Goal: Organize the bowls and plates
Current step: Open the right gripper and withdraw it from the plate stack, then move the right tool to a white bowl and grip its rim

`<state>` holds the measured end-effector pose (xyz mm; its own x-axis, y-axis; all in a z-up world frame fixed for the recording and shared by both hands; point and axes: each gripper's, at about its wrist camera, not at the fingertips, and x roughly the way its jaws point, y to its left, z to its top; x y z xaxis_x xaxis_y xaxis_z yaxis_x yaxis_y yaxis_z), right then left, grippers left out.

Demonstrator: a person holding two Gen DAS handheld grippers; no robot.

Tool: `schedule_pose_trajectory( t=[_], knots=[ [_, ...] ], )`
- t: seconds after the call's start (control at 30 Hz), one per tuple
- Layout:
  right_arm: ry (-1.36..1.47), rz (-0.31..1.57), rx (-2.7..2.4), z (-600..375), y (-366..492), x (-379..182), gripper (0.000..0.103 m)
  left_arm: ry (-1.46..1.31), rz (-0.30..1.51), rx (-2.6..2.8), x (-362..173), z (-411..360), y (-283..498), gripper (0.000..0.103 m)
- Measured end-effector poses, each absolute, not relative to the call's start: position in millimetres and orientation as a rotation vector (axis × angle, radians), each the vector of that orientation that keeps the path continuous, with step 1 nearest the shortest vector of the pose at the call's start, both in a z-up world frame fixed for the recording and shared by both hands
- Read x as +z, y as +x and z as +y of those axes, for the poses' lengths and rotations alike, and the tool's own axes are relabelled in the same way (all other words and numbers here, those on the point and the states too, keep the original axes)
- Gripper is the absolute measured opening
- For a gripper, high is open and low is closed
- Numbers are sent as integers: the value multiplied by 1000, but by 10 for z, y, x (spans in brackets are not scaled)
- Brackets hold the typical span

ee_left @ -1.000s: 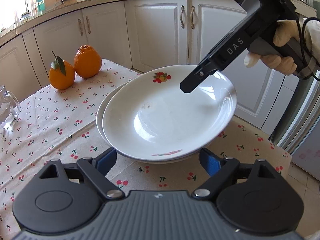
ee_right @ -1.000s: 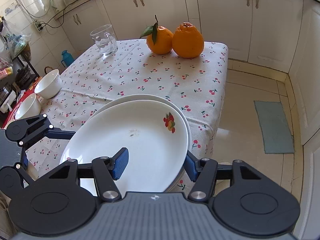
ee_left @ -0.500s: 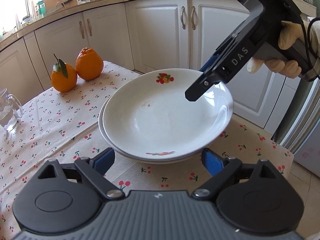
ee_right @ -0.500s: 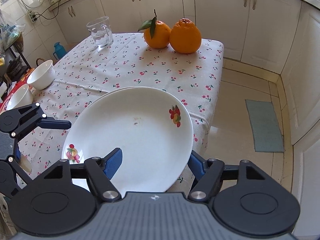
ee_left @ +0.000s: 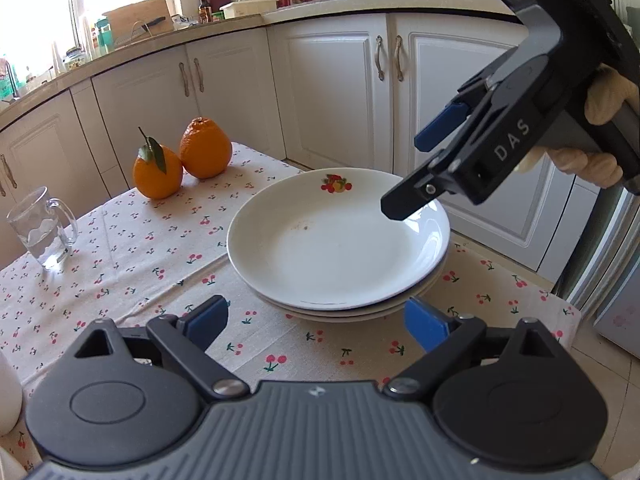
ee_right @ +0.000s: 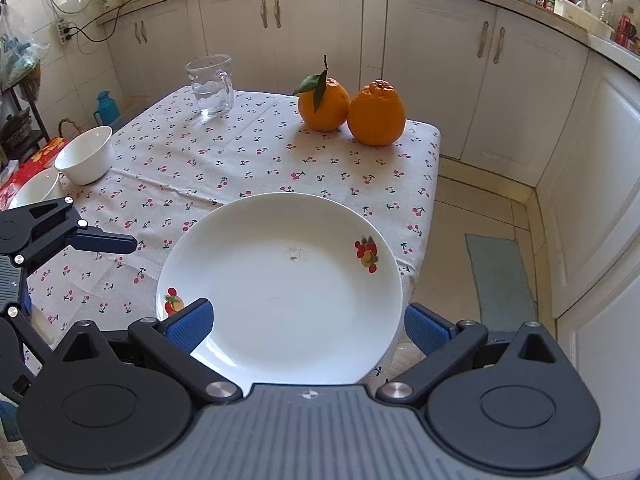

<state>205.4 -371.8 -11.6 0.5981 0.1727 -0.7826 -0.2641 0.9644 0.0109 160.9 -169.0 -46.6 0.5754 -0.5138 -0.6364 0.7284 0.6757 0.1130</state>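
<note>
Two white plates with fruit prints lie stacked on the cherry-print tablecloth; the top plate (ee_left: 340, 240) (ee_right: 280, 288) lies flat on the lower one (ee_left: 352, 314). My left gripper (ee_left: 316, 320) is open and empty, just short of the stack's near rim. My right gripper (ee_right: 306, 322) is open above the plate's edge, holding nothing; it shows in the left wrist view (ee_left: 416, 172) raised over the far right rim. Two white bowls (ee_right: 86, 154) (ee_right: 34, 188) stand at the table's left side.
Two oranges (ee_left: 180, 160) (ee_right: 352, 108) and a glass mug (ee_left: 40, 228) (ee_right: 210, 84) stand on the far part of the table. The stack sits near the table's corner (ee_right: 408, 276). White cabinets (ee_left: 340, 92) stand behind, with floor and a mat (ee_right: 500, 276) to the right.
The top plate has settled flat onto the lower plate. My right gripper has let go, lifted and drawn back from it. My left gripper has pulled back a little.
</note>
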Motion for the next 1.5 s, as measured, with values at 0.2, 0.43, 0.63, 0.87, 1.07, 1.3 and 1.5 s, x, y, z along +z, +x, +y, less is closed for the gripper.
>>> schedule_pose_trajectory(
  t=[0.2,0.43,0.63,0.87,1.07,1.3,1.5],
  knots=[
    [-124,845,165,-3365,1821,-6,103,375,569,-699,-325,-1425,1439,95],
    [-147,752,96,-2839,1533,55,103,360,547,-617,-247,-942,1127,97],
    [-111,718,102,-2430,1291,-48,103,342,537,-518,-208,-469,810,97],
    [-112,753,172,-1929,1161,-182,103,303,526,-394,-174,82,497,97],
    [-172,759,274,-1478,1180,-202,103,269,540,-282,-198,536,341,97],
    [-202,761,417,-1002,1294,-163,103,237,576,-194,-315,955,325,97],
    [-227,766,527,-641,1390,-122,103,217,623,-202,-474,1151,358,97]
  ],
)
